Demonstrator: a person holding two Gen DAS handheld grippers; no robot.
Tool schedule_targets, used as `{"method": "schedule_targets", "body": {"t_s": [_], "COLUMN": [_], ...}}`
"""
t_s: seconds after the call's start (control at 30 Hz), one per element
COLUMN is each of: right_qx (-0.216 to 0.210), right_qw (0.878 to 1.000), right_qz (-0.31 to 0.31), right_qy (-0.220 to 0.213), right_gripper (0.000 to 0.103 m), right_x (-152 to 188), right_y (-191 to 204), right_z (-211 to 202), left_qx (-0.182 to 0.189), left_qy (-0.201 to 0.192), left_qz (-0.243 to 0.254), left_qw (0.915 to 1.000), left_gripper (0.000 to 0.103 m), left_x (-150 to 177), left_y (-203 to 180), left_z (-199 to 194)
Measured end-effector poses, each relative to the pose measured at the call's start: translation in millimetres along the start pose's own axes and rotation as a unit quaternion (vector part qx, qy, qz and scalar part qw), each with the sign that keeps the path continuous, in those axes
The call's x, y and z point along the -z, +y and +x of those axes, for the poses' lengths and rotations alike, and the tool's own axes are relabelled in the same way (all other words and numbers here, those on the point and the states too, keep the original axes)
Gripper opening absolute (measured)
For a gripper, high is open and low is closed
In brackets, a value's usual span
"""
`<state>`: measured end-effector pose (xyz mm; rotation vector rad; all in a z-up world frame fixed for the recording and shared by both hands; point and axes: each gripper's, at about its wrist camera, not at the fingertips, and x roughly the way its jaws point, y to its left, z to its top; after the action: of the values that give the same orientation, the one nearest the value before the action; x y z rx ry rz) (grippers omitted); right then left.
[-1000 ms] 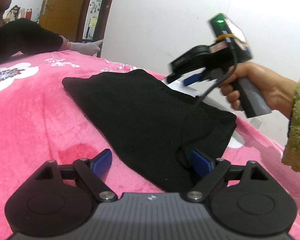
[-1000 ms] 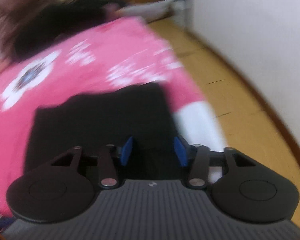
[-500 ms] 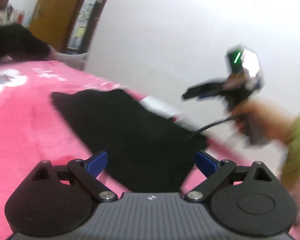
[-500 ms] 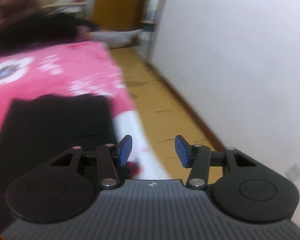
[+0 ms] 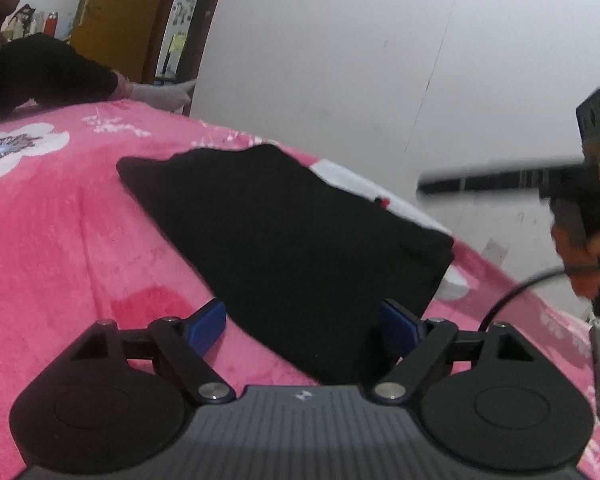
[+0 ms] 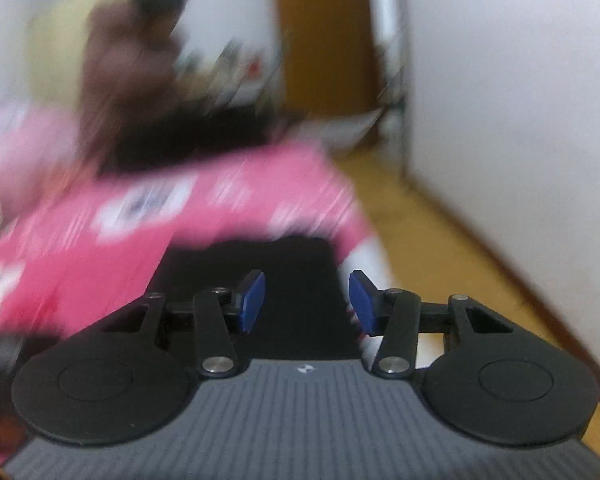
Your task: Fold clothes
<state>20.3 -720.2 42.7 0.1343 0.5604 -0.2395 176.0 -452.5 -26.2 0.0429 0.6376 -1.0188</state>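
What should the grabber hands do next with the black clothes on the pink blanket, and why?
Probably ease the left gripper down onto the near edge of the black garment. Its jaws are closing with nothing pinched yet, and that edge lies flat on the pink blanket right between them. The right gripper is open and empty.

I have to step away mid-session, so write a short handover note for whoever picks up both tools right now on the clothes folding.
Left tool: nothing gripped, jaws wide but closing, low over the near edge of the black garment.
Right tool: partly open, empty, held in the air off the bed's side; its view is blurred.
Garment: lies folded into a compact flat shape on the pink floral blanket, near the edge by the wall.
Done: the fold looks largely complete.
Left: check whether one more fold or some smoothing is needed. No other clothes to fold can be made out in these views.
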Motion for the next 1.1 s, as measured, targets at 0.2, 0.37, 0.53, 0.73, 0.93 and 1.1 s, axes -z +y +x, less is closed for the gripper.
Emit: {"method": "schedule_targets", "body": {"t_s": [0.2,0.37,0.53,0.73,0.93,1.1], "right_qx": [0.045,0.08,0.064,0.027,0.094,0.111], "right_qw": [0.989,0.989,0.994,0.99,0.98,0.979], "right_qz": [-0.026,0.049,0.082,0.121,0.149,0.154], "right_qy": [0.139,0.113,0.019,-0.06,-0.091,-0.08], "right_gripper": [0.044,0.048,0.068,0.09,0.1,0.102], "right_x": [38.7,46.9,57.6,88.3,132.1,148.5], "right_y": [31.8,38.0,83.3,157.8,239.2,283.2], "right_z": [4.9,-111.8,-231.8,-295.0,-294.4,-304.2], "left_qx": [-0.011,-0.045,-0.064,-0.128,-0.179,-0.196], "left_qy": [0.008,0.008,-0.001,-0.047,-0.048,-0.034], "left_qz": [0.016,0.018,-0.007,0.045,0.043,-0.005], "left_qw": [0.9998,0.9988,0.9979,0.9897,0.9817,0.98], "left_gripper": [0.088,0.088,0.091,0.102,0.103,0.103], "left_x": [4.5,-3.2,-6.9,1.9,26.5,44.1], "left_y": [-5.4,-23.2,-45.5,-88.7,-110.3,-111.4], "left_z": [-4.0,-42.9,-133.0,-253.0,-333.3,-375.4]}}
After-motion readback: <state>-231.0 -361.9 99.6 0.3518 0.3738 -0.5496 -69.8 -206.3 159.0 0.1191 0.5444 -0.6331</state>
